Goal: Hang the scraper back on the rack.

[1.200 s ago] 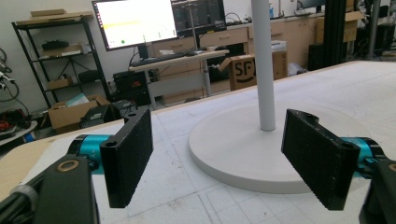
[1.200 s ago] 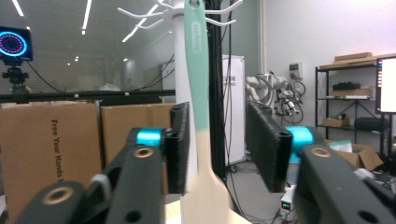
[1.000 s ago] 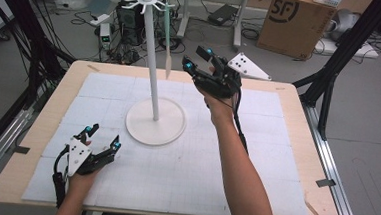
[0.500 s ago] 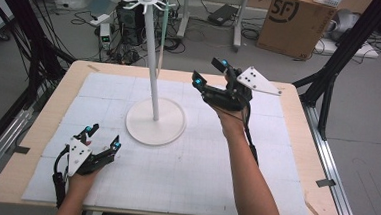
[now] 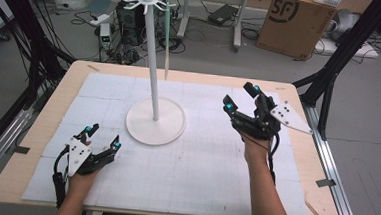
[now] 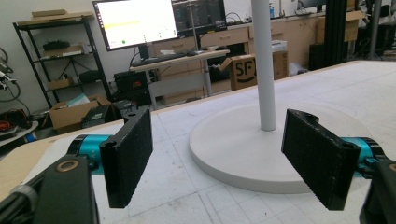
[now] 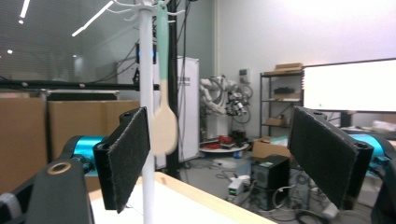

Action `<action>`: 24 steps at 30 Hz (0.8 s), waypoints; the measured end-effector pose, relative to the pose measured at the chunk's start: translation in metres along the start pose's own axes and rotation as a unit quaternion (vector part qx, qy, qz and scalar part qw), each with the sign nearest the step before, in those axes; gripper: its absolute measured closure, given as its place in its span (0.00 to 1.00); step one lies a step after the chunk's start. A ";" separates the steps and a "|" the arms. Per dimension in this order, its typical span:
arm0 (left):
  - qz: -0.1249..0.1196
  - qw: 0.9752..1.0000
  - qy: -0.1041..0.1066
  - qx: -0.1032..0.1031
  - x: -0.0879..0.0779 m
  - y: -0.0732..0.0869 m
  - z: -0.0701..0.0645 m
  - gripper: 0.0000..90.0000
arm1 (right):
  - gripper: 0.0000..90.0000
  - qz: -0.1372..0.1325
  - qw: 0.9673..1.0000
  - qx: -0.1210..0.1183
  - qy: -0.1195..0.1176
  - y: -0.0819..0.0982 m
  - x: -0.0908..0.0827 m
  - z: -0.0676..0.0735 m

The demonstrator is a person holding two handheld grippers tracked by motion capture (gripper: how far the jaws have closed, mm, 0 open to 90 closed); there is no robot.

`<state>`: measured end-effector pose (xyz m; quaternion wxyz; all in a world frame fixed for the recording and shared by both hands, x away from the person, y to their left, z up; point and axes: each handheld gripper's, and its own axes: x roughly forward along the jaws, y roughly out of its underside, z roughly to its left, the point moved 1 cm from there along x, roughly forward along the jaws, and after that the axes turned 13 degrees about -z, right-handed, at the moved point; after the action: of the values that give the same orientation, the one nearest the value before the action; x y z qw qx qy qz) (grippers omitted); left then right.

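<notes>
Right of stand (image 5: 155, 105), right gripper (image 5: 239, 98) w/ fingers apart

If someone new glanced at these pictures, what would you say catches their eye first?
Probably the tall white stand rising from its round base at the middle of the table, with a mint-handled wooden spoon hanging from one of its top hooks. Next come the two black devices: the left hand-held gripper low at the near left, the right hand-held gripper right of the stand, both open and empty.
</notes>
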<state>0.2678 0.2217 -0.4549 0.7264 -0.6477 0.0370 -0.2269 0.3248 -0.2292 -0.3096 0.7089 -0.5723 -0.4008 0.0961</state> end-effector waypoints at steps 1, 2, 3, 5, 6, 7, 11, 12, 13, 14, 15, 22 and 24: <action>0.000 1.000 0.000 0.000 0.000 0.000 0.000 0.28 | 0.23 0.001 1.000 -0.004 0.004 0.001 -0.006 -0.001; 0.000 1.000 0.000 0.000 0.000 0.000 0.000 0.28 | 0.23 0.004 1.000 -0.003 0.006 0.002 -0.011 -0.001; 0.000 1.000 0.000 0.000 0.000 0.000 0.000 0.28 | 0.23 0.004 1.000 -0.003 0.007 0.003 -0.016 -0.002; 0.000 1.000 0.000 0.000 0.000 0.000 0.000 0.28 | 0.23 0.007 1.000 -0.003 0.014 0.005 -0.027 -0.002; 0.000 1.000 -0.001 0.000 0.000 0.000 0.000 0.28 | 0.23 0.006 1.000 -0.006 0.017 0.006 -0.032 -0.002; 0.000 1.000 0.000 0.000 0.000 0.000 0.000 0.28 | 0.23 0.006 1.000 -0.011 0.022 0.008 -0.038 -0.001; 0.000 1.000 0.000 0.001 0.000 0.000 0.000 0.28 | 0.25 0.016 0.998 -0.033 0.043 0.016 -0.059 0.004; 0.000 1.000 0.000 0.002 0.000 0.000 0.000 0.28 | 0.25 0.018 0.998 -0.034 0.048 0.018 -0.064 0.005; 0.000 1.000 0.001 0.002 0.000 0.000 0.000 0.28 | 0.25 0.019 0.998 -0.035 0.054 0.021 -0.069 0.006; 0.000 1.000 0.001 0.003 0.000 0.000 0.000 0.28 | 0.25 0.024 0.997 -0.036 0.062 0.024 -0.075 0.006; 0.000 1.000 0.001 0.003 0.000 0.000 0.000 0.28 | 0.26 0.023 0.997 -0.036 0.070 0.028 -0.080 0.005; -0.001 1.000 0.000 0.002 0.000 0.000 0.000 0.28 | 0.21 0.056 0.989 -0.043 0.132 0.048 -0.111 -0.002; -0.001 1.000 0.000 0.001 0.000 0.000 0.000 0.28 | 0.21 0.066 0.986 -0.040 0.150 0.053 -0.118 -0.004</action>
<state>0.2675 0.2214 -0.4550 0.7268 -0.6471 0.0361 -0.2275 0.2669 -0.2847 -0.4107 0.7296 -0.6334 -0.2548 0.0400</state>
